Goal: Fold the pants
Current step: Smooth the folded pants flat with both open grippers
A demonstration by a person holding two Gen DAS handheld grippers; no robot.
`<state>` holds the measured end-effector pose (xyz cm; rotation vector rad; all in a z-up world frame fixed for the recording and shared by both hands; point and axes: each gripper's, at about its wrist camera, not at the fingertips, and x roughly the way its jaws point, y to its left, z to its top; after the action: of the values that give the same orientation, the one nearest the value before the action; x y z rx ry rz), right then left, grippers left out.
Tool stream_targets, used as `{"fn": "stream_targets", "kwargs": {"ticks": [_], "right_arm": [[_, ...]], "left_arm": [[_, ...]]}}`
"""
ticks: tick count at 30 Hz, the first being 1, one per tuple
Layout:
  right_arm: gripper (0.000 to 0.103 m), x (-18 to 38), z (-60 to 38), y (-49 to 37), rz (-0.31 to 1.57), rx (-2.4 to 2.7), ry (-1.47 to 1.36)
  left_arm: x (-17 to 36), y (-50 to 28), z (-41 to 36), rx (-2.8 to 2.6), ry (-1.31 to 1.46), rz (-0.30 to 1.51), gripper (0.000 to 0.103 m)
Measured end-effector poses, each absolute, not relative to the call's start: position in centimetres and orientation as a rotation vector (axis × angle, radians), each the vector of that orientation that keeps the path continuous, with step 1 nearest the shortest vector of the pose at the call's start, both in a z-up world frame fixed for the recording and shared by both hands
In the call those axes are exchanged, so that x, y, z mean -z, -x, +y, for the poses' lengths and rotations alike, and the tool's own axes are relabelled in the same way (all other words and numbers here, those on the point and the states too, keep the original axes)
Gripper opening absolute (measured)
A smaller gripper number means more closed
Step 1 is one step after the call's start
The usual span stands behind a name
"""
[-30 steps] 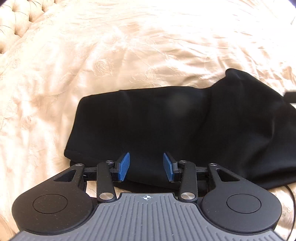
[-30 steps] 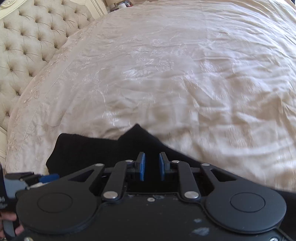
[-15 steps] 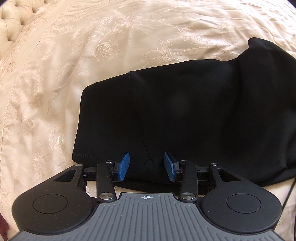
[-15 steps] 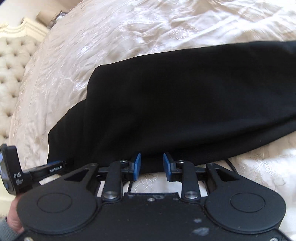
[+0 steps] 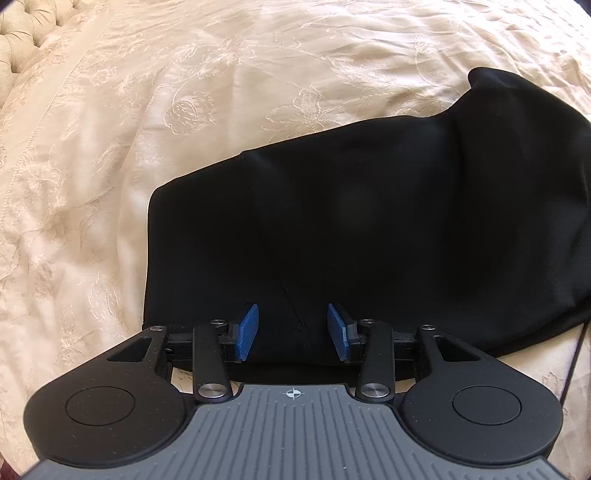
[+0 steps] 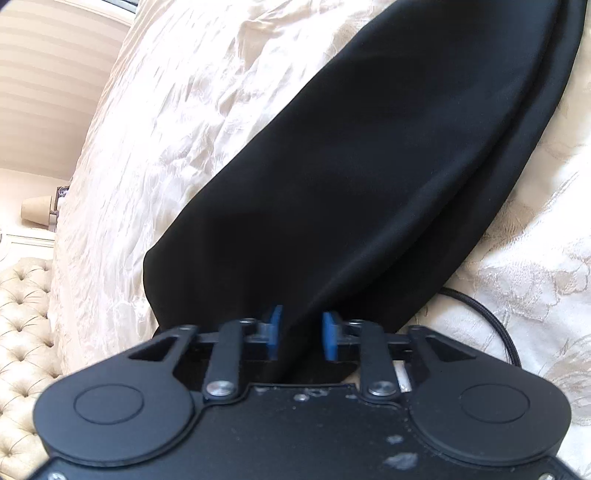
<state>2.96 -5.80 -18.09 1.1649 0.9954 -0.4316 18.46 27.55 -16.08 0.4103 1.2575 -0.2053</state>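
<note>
Black pants (image 5: 369,221) lie folded lengthwise on a cream embroidered bedspread (image 5: 184,92). My left gripper (image 5: 292,330) hovers open over the near edge of the pants, close to their left end; its blue pads stand apart, with a seam line showing between them. In the right wrist view the pants (image 6: 369,166) run diagonally up to the right. My right gripper (image 6: 301,332) sits at their lower end with a raised fold of black cloth between its blue pads, shut on it.
The bedspread (image 6: 166,129) lies on all sides of the pants. A tufted headboard (image 6: 22,314) is at the lower left, and shows as the headboard (image 5: 22,33) at the upper left in the left view. A black cable (image 6: 491,317) curls beside the right gripper. A small lamp (image 6: 37,214) stands beyond the bed.
The right gripper rolled and dropped to the end of the pants, and its pads drew in around a fold of cloth. The left gripper moved closer over the pants, opening unchanged.
</note>
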Motion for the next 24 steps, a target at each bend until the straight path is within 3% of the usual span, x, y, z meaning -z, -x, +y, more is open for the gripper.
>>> {"fn": "stream_targets", "kwargs": {"ticks": [5, 14, 18, 20, 24], "right_arm": [[0.003, 14.6, -4.6, -2.3, 1.026, 0.44, -0.93], [0.004, 16.6, -1.9, -5.0, 1.2, 0.429, -0.648], [0.011, 15.9, -3.0, -4.6, 1.177, 0.393, -0.705], [0.02, 14.9, -3.7, -3.9, 1.154, 0.37, -0.714], [0.022, 12.5, -5.4, -2.4, 1.091, 0.354, -0.652]], "left_arm": [[14.5, -18.5, 28.4, 0.226, -0.368, 1.23, 0.04], [16.6, -19.3, 29.4, 0.154, -0.377, 1.247, 0.044], [16.2, -19.6, 28.4, 0.152, -0.435, 1.249, 0.043], [14.9, -19.5, 27.5, 0.163, -0.41, 1.225, 0.043], [12.3, -18.7, 24.2, 0.226, -0.343, 1.187, 0.043]]}}
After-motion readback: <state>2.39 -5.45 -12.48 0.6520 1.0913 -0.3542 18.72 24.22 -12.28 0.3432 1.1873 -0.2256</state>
